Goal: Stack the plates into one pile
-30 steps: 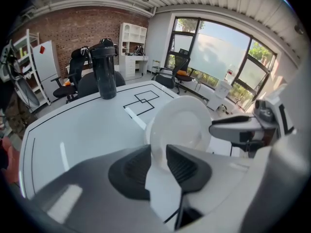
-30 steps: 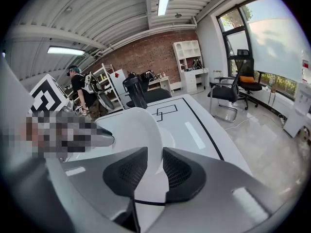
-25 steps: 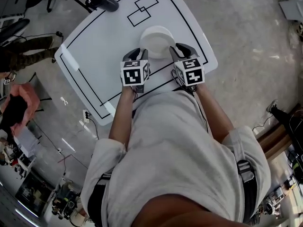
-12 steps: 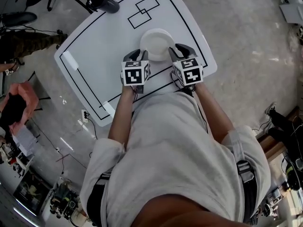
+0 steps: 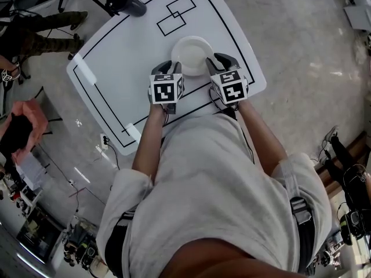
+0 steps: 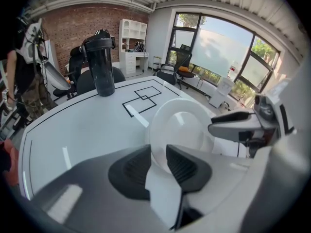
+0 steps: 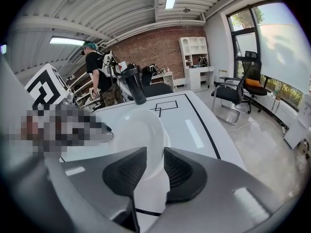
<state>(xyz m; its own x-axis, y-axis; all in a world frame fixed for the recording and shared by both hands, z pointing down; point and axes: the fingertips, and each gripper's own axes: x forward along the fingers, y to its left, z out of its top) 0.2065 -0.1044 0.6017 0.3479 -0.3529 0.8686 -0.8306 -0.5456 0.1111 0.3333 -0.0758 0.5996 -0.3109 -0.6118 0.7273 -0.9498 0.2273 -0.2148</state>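
Moved: only bystander's legs [image 5: 52, 42] (far off) | left claw [image 6: 158, 152], right claw [image 7: 154, 152]: each pinching white plate [image 5: 190, 52] rim

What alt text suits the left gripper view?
The left gripper clamps the near rim of a white plate, with the right gripper at its right edge. Behind, a dark tumbler stands on the black-lined white table.
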